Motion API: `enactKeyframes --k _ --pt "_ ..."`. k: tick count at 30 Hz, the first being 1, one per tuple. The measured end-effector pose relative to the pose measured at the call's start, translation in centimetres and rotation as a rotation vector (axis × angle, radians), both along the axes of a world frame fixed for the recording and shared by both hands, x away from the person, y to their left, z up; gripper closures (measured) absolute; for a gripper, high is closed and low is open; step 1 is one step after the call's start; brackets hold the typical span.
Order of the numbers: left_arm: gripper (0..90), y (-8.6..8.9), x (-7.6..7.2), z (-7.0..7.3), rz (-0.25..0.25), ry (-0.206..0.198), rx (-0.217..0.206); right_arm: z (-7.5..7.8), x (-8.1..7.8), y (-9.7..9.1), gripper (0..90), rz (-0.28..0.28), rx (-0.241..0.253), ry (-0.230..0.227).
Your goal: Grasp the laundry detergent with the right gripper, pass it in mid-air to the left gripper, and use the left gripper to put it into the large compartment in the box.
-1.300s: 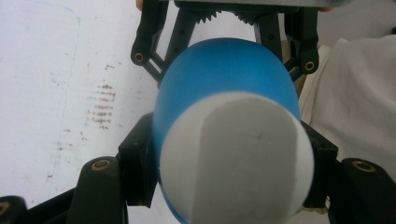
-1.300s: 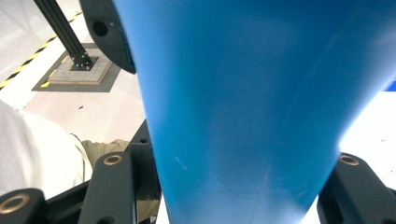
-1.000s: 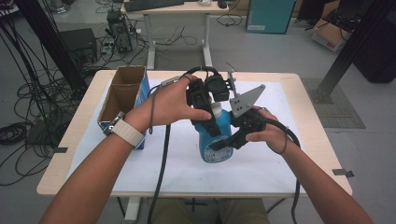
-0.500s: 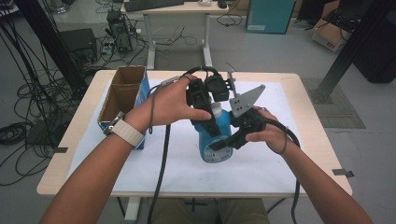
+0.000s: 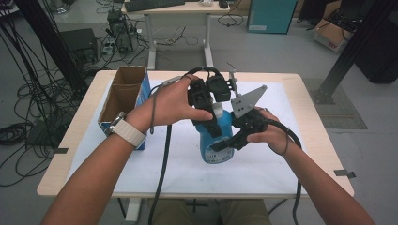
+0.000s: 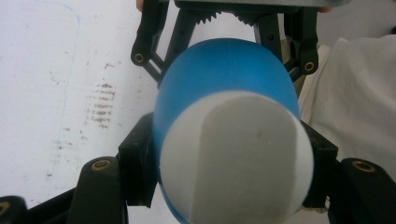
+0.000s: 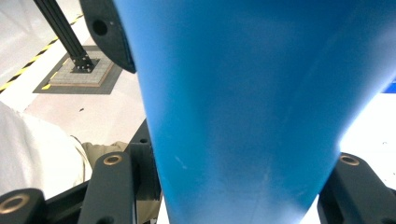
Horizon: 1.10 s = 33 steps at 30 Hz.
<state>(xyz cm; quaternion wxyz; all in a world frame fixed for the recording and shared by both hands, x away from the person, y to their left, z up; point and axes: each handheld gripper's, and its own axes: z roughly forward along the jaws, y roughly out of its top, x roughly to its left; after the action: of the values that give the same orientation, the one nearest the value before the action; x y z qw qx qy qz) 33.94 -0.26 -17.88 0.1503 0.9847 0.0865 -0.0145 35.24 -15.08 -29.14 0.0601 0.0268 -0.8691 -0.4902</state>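
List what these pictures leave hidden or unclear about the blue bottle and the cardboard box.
- Blue bottle label, high view: partly hidden by the right hand-held gripper, print too small.
- White cap, left gripper view: close and blurred, bottom cut off.
- Bottle base, right gripper view: cut off.
- Cardboard box contents, high view: shadowed.

Blue detergent bottle (image 5: 215, 140) with white cap (image 6: 236, 154) standing upright on the white-covered table, label facing the person, sitting mid-table.

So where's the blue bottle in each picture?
High view: the blue bottle stands mid-table between both grippers.
Left gripper view: centre, seen from above its white cap.
Right gripper view: its blue body covers the middle.
Shared landmark: the white table sheet.
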Motion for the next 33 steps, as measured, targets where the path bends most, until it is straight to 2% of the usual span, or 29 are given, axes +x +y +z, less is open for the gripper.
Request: enactKeyframes --k 7,12,13,14,17,18,21,23,27,30,33 --pt "37.7 -0.08 -0.05 0.30 0.003 -0.001 0.004 0.04 0.06 -0.06 43.0 0.003 0.018 0.002" --pt "37.7 -0.36 -0.12 0.61 -0.012 -0.016 0.034 0.17 0.07 -0.04 43.0 0.008 0.023 -0.010" --pt "37.7 -0.43 -0.22 0.60 0.001 -0.015 0.024 0.18 0.06 -0.03 42.9 0.007 0.026 -0.012" --pt "37.7 -0.45 -0.15 0.69 -0.012 -0.019 0.033 0.20 0.06 -0.03 42.9 0.006 0.028 -0.013" --pt "37.8 -0.52 -0.23 0.78 -0.001 -0.016 0.023 0.17 0.05 -0.11 42.7 0.006 0.043 -0.016" --pt "37.7 -0.53 -0.17 0.84 -0.014 -0.020 0.035 0.14 0.07 -0.16 42.7 0.007 0.049 -0.017" --pt "37.8 -0.69 -0.30 0.65 -0.003 -0.026 0.025 0.06 0.03 -0.24 42.6 0.008 0.051 -0.018" --pt "37.7 -0.77 -0.23 0.69 -0.020 -0.024 0.042 -0.05 0.02 -0.26 42.6 0.008 0.052 -0.017" --pt "37.8 -0.85 -0.30 0.70 -0.022 -0.027 0.042 -0.17 0.05 -0.28 42.1 0.011 0.061 -0.018" --pt "37.8 -0.95 -0.37 0.58 -0.023 -0.037 0.048 -0.19 0.15 -0.28 37.0 0.016 0.074 -0.029" --pt "37.8 -0.95 -0.29 0.43 -0.015 -0.030 0.060 -0.54 0.48 -0.43 24.5 0.002 0.051 -0.003"
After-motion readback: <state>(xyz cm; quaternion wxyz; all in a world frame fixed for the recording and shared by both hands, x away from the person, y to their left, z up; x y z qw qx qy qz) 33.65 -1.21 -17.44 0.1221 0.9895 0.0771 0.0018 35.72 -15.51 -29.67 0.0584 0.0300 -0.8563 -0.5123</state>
